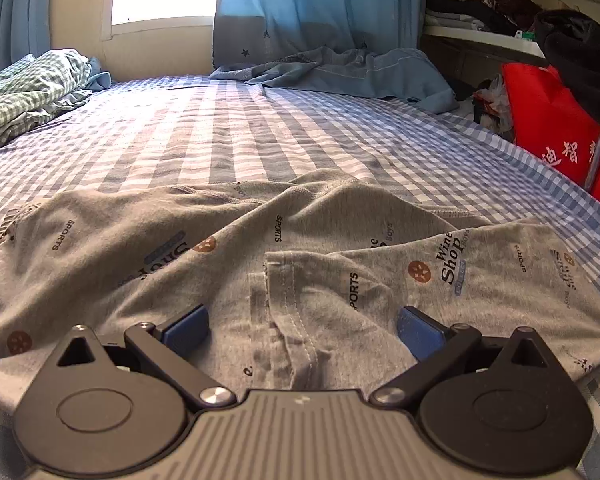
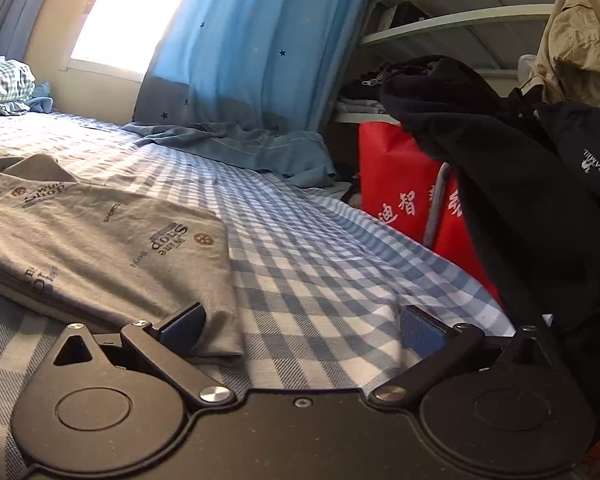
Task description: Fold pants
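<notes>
Grey printed pants (image 1: 228, 252) lie spread and rumpled across the checked bed sheet (image 1: 204, 132); a hemmed edge is folded over near the middle. My left gripper (image 1: 302, 330) hovers low over that folded edge, open wide, its blue pads clear of the cloth on both sides. In the right wrist view the pants (image 2: 100, 248) lie folded in layers at the left. My right gripper (image 2: 302, 330) is open over the sheet (image 2: 320, 264), with the pants' corner just inside its left finger (image 2: 182, 326); nothing is pinched.
A blue garment (image 1: 352, 70) lies at the bed's far end under star-print curtains (image 1: 312, 4). A checked quilt (image 1: 28, 88) is bunched at the far left. A red bag (image 2: 404, 192) and black clothing (image 2: 512, 184) crowd the bed's right edge; shelves (image 2: 452, 20) stand behind.
</notes>
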{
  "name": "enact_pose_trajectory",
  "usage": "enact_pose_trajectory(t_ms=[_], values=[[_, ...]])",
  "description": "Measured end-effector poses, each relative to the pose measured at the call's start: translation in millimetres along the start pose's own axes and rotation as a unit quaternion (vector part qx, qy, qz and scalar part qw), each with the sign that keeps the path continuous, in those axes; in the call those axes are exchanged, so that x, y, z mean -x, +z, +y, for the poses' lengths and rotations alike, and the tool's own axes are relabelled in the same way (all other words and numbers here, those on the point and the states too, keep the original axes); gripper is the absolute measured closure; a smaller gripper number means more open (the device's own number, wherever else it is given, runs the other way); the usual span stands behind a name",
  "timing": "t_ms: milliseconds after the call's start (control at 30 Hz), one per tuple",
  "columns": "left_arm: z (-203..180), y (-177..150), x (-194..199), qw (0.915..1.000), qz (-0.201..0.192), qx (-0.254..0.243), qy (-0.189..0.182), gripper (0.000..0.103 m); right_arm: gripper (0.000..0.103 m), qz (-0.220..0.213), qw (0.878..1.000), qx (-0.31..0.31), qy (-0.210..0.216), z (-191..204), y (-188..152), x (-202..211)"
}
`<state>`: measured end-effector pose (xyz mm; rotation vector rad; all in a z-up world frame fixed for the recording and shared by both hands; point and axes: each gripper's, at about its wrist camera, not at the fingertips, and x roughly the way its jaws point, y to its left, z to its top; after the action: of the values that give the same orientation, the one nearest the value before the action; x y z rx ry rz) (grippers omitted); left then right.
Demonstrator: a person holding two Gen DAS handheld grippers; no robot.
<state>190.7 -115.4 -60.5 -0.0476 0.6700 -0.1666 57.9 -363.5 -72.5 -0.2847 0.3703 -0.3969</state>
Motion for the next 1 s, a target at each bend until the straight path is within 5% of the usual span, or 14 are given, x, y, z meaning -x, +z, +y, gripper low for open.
enact_pose_trajectory(t_ms=[133, 267, 467, 567, 800, 1000], values=[[2.1, 9.8, 9.8, 0.9987, -0.037, 0.019, 0.028, 0.001, 0.001, -0.046, 0.998, 0.03, 0.008, 9.4, 26.3, -7.1], [5.6, 16.3, -13.9, 0.9969, 0.001, 0.024, 0.075, 0.0, 0.001, -0.059, 0.994, 0.084, 0.023, 31.7, 59.4, -44.3], [10.1, 11.7, -19.2, 0.997, 0.001, 0.026, 0.073, 0.0, 0.001, -0.01, 0.981, 0.194, -0.013, 61.1, 62.2, -113.0], [8.4, 11.1, -20.3, 0.9968, 0.002, 0.02, 0.078, 0.0, 0.001, 0.016, 0.985, 0.17, 0.006, 53.3, 62.4, -125.3], [8.1, 11.1, -19.9, 0.9968, 0.002, 0.019, 0.077, 0.0, 0.001, 0.026, 0.988, 0.153, 0.019, 49.3, 62.9, -126.5], [8.5, 10.5, -19.6, 0.9968, 0.003, 0.017, 0.079, 0.0, 0.001, -0.04, 0.984, 0.166, -0.045, 67.6, 71.3, -64.0]])
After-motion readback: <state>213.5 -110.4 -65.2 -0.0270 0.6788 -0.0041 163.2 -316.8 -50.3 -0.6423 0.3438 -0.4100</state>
